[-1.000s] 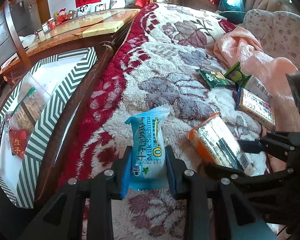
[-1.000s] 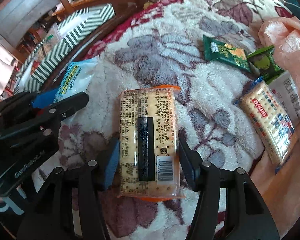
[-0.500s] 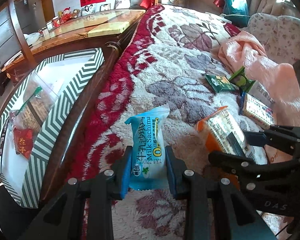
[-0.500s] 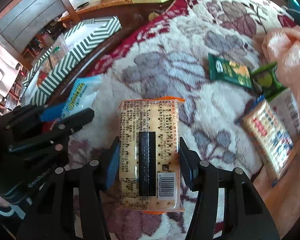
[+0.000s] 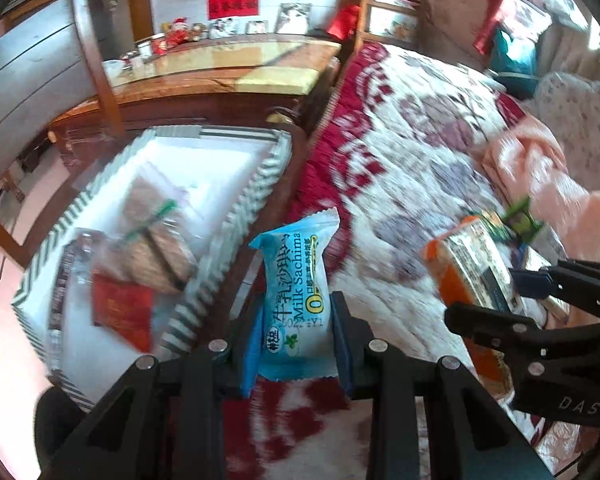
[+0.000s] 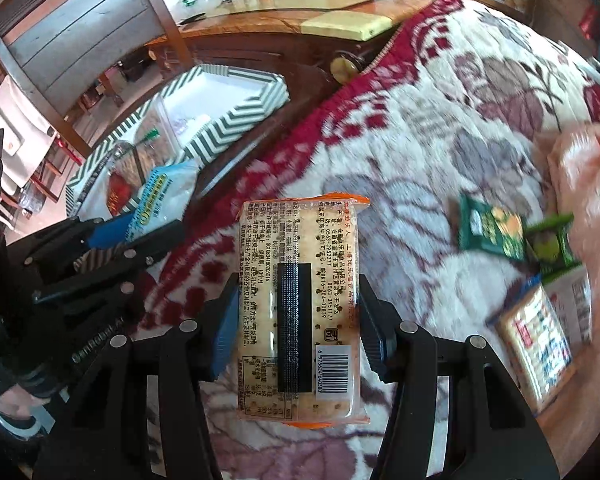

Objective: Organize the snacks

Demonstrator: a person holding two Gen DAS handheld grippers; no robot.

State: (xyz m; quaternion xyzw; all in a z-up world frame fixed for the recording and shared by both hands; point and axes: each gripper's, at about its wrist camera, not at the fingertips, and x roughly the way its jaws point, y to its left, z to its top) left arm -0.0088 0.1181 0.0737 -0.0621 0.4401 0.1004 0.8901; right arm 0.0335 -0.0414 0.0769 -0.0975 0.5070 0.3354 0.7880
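Both jaws clamped: left gripper (image 5: 296,336) on sachima pack (image 5: 296,280), nearer striped box (image 5: 240,216); right gripper (image 6: 296,332) on cracker pack (image 6: 300,308), lengthwise.

The striped box (image 5: 236,216) at ten o'clock lay open-topped; its far half looked free, though blurred, with packets (image 5: 148,256) crowding the near end.

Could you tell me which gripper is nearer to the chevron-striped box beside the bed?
Left. The left gripper, holding the Milk Sachima pack, is at the chevron-striped box's edge; the right gripper, holding crackers, hangs over the blanket.
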